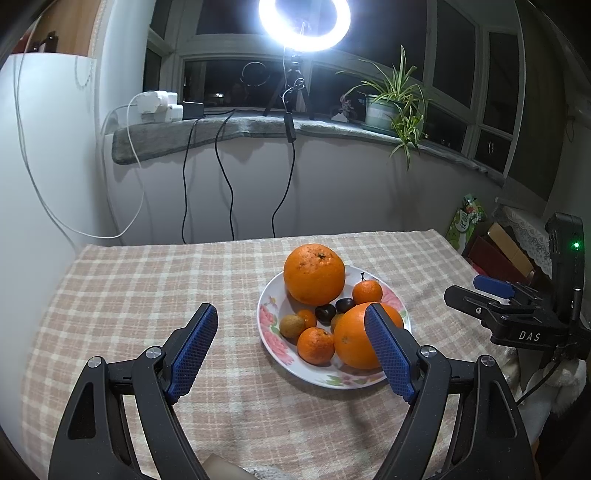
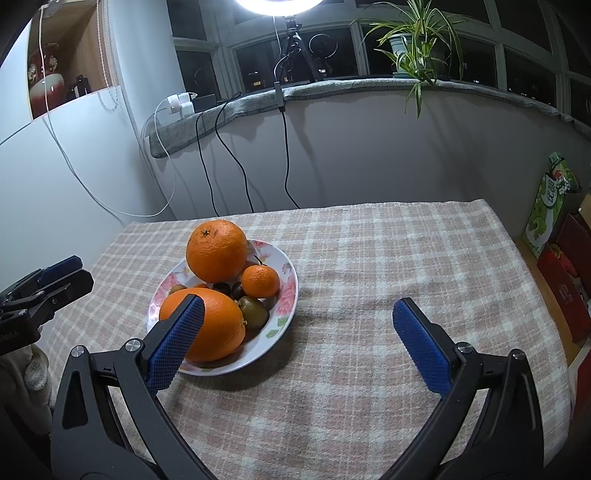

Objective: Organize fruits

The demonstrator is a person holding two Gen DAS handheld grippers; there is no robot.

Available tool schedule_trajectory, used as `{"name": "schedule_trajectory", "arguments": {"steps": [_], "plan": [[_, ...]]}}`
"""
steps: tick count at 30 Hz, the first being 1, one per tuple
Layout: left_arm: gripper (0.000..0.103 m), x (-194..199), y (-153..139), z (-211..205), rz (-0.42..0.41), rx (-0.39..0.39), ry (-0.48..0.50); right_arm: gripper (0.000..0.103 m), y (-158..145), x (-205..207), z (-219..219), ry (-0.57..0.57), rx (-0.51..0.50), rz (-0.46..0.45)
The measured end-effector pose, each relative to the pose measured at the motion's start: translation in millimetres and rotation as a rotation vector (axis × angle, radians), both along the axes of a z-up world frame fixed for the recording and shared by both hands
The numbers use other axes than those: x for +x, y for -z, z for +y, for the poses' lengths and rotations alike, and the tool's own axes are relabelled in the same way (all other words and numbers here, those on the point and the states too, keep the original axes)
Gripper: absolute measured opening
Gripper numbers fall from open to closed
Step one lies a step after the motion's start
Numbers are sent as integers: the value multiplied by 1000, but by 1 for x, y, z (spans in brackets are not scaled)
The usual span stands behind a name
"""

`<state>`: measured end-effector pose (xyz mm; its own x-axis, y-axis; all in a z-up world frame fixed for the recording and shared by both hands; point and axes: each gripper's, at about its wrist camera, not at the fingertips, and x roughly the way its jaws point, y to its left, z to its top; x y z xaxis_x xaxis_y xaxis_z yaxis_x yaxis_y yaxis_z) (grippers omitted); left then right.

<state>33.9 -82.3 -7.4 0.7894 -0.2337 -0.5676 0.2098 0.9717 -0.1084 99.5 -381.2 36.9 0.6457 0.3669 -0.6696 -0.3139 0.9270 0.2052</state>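
A floral plate (image 1: 269, 325) (image 2: 284, 314) sits on the checked tablecloth, heaped with fruit: two big oranges (image 1: 314, 273) (image 2: 216, 249), one at the back and one in front (image 1: 351, 339) (image 2: 218, 325), small mandarins (image 1: 316, 345) (image 2: 260, 281), dark plums (image 1: 325, 314) and a brownish kiwi (image 1: 291, 325) (image 2: 255, 312). My left gripper (image 1: 291, 314) hovers open before the plate's left side, nothing between its blue pads. My right gripper (image 2: 299, 306) is open too, to the plate's right over bare cloth. Each gripper shows at the edge of the other's view (image 1: 495, 286) (image 2: 61, 269).
The checked tablecloth (image 2: 369, 258) covers a small table that ends near the wall. Cables (image 1: 225, 177) hang from a windowsill holding a ring light (image 1: 304, 22) on a tripod and a potted plant (image 2: 410, 40). Boxes and a green packet (image 2: 550, 206) stand right of the table.
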Motion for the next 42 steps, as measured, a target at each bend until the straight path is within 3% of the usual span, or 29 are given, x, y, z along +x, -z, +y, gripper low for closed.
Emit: {"name": "schedule_trajectory", "arguments": {"steps": [42], "plan": [[82, 0, -1, -2, -3, 2, 6, 103, 4, -2, 3, 6, 8, 15]]}}
